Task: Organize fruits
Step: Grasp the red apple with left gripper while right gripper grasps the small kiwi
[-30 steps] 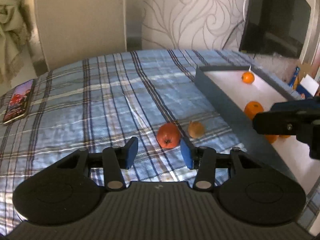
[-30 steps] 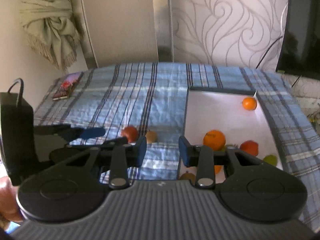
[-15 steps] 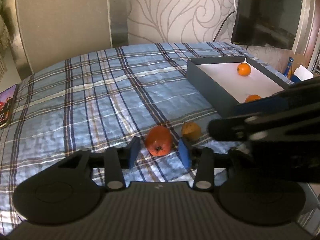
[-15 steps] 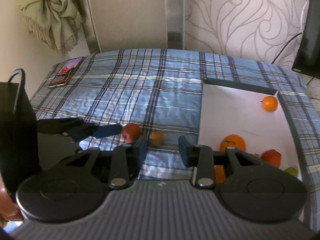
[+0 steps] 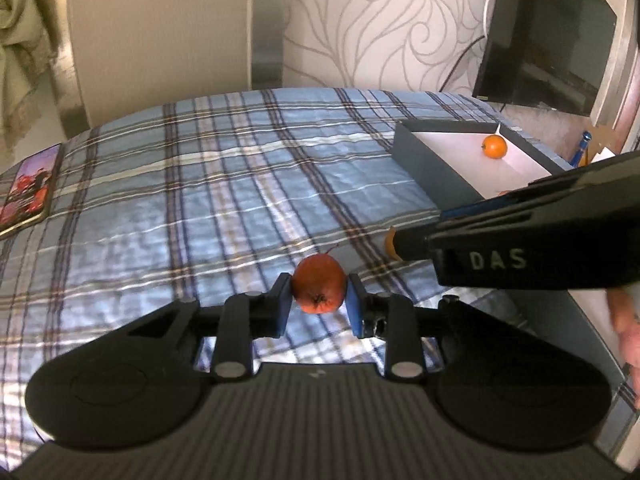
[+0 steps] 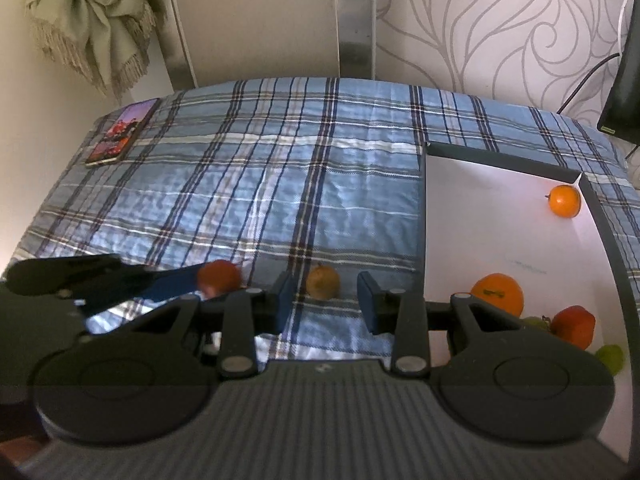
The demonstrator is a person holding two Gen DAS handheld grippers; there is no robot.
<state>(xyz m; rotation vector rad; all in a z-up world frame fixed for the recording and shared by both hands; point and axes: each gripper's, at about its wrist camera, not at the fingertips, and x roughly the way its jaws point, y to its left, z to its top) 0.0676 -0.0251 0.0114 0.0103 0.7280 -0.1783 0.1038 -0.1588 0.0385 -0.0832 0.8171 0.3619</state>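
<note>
Gripping the red fruit (image 5: 319, 289): left gripper (image 5: 319, 306) has both pads against its sides, calyx end facing the camera, stem pointing away. Right gripper (image 6: 325, 304) sits with jaws wide, brown fruit (image 6: 322, 282) centred just ahead between them, on the plaid cloth (image 6: 280, 184). Box (image 6: 422, 248) lies to the right, 5 fruits inside.

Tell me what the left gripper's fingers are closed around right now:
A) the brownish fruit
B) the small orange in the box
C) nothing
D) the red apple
D: the left gripper has its blue pads pressed against both sides of the red apple.
</note>
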